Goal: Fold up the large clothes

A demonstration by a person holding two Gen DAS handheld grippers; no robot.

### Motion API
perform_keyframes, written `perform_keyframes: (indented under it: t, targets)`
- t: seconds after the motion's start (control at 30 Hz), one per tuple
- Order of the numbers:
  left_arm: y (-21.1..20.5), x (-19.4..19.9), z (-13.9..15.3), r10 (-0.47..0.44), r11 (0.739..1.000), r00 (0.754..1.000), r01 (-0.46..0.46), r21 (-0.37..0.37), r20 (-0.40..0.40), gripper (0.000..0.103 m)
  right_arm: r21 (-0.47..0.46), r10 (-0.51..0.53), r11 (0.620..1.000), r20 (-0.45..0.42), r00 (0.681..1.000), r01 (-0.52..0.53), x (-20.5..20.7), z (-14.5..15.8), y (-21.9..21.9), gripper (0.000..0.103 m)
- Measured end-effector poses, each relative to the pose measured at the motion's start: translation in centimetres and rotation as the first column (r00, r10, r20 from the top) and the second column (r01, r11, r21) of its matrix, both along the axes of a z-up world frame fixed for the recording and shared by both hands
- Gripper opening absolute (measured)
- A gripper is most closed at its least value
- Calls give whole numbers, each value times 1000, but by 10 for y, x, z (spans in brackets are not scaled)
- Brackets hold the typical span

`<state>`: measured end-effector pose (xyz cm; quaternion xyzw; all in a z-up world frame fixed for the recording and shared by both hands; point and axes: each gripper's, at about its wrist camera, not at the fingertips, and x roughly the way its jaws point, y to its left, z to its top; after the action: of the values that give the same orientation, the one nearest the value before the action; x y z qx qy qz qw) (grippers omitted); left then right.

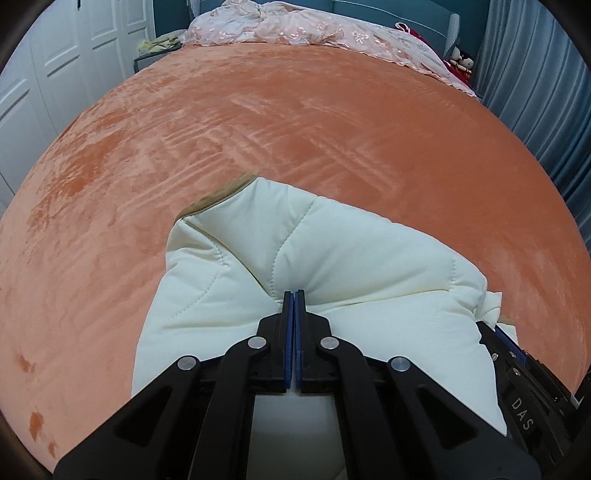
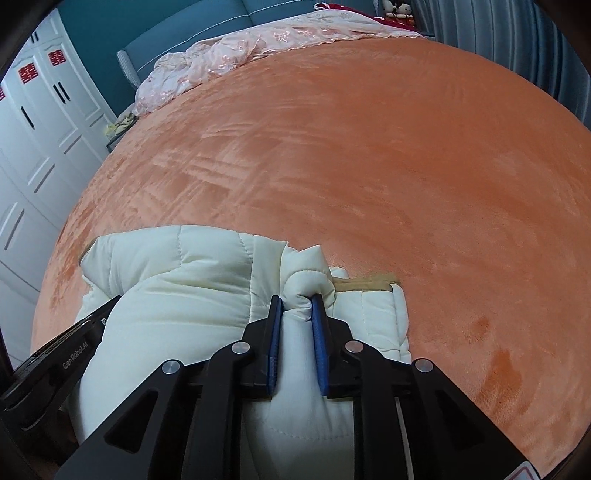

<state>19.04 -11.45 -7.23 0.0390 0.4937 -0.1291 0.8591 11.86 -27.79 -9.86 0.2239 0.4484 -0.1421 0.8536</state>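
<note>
A cream quilted padded jacket with a tan trim lies bunched on the near part of an orange bed. My left gripper is shut, its blue pads pinching a thin fold of the jacket. In the right wrist view the same jacket fills the lower left, tan trim at its right edge. My right gripper is shut on a thick bunch of the jacket held between the blue pads. Each gripper shows at the edge of the other's view: the right one and the left one.
The orange plush bed cover stretches far ahead. A pink lace bedspread is heaped at the headboard. White wardrobe doors stand on the left, grey curtains on the right. Plush toys sit by the headboard.
</note>
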Motion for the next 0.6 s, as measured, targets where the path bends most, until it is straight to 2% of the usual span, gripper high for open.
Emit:
perform_keyframes:
  t: [0.23, 0.6]
  targets:
    - [-7, 1, -8, 9, 999, 999, -11, 53, 43, 0, 10, 2, 1000, 30, 1000, -3, -1, -7, -2, 16]
    - [-13, -3, -14, 17, 995, 995, -25, 91, 94, 0, 5, -5, 1000, 66, 998, 5, -5, -10, -2, 16]
